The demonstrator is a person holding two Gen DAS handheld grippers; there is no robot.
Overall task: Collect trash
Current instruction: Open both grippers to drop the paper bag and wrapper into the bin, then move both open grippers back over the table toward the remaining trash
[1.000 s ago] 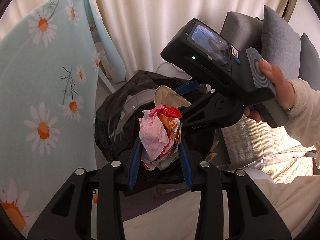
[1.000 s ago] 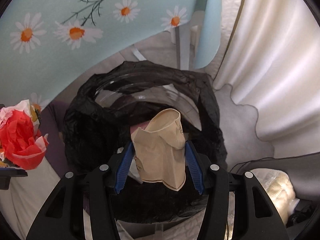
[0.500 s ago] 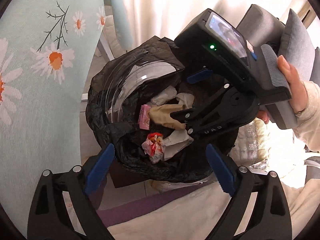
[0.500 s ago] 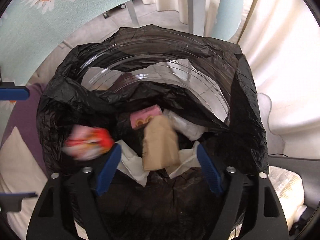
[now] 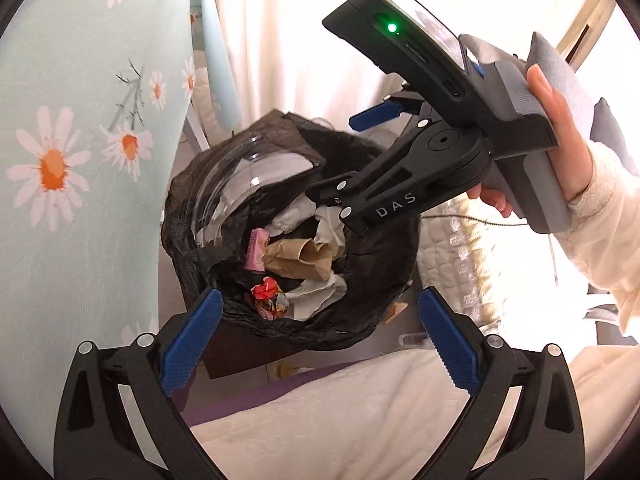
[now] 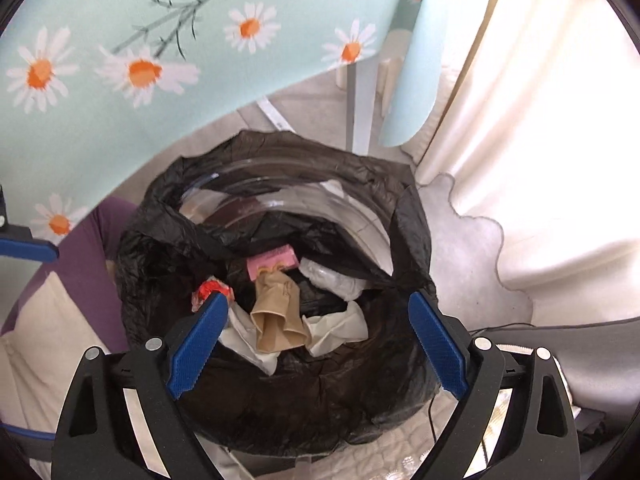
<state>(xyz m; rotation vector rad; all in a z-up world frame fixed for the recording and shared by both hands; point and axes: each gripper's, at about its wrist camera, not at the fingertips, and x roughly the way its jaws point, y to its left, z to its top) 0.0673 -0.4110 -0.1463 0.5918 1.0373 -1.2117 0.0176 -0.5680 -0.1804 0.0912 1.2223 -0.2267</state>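
Both hand-held grippers point steeply down over a clear bin lined with a black bag. The left gripper has just been opening; its blue-padded jaws stand wide apart with nothing between them, framing the near rim of the bag. The right gripper has likewise just been opening and is empty, its jaws spread above the bin's mouth. In the left wrist view the right gripper's body crosses above the far side of the bin, held in a person's hand that wraps the grey handle, thumb on top, with a cream sleeve at the wrist. The trash lies loose inside the bag: a crumpled brown paper cup at the centre, a red-and-white wrapper wad at the near edge, a pink packet touching the cup, and white tissues around them. A daisy-print cloth hangs beside the bin, and cream curtains hang behind.
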